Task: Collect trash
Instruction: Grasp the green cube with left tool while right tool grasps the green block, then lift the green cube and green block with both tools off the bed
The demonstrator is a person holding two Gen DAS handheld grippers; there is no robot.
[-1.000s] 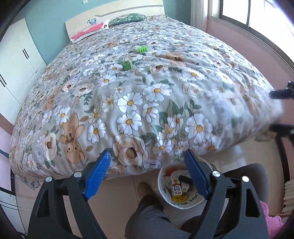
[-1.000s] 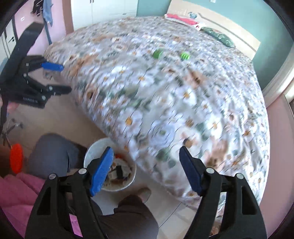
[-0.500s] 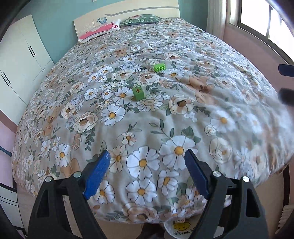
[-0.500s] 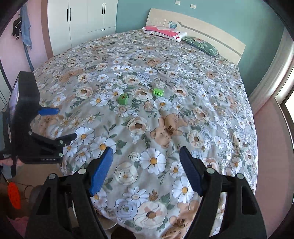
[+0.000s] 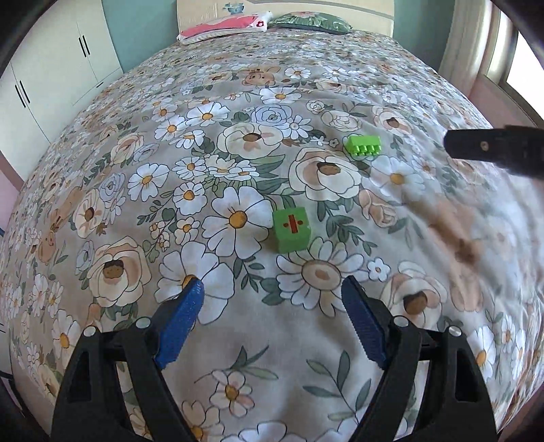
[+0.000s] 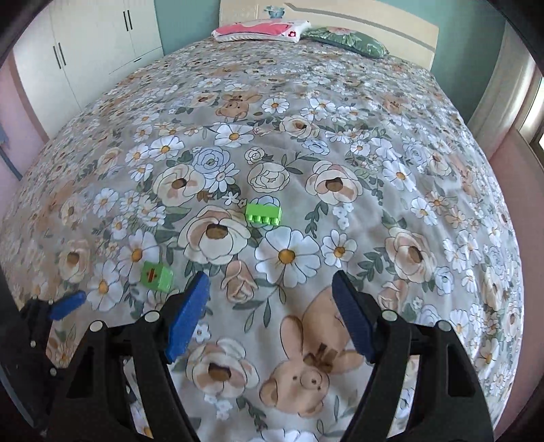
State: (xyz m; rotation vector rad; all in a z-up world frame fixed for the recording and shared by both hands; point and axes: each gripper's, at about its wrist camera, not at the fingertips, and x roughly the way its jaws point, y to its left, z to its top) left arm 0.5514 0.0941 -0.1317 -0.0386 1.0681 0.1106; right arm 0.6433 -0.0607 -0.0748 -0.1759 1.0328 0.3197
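Left gripper (image 5: pixel 272 306) jaws wide apart, empty; green cube (image 5: pixel 292 234) lies just ahead between the finger lines, mid-bed (image 5: pixel 102 112). Right gripper (image 6: pixel 270 294) likewise agape, empty; green studded brick (image 6: pixel 263 213) straight ahead, long axis crosswise. Left is nearer the cube.

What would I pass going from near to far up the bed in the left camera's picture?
Left gripper → green cube → green studded brick → pink pillow and green pillow at the headboard.
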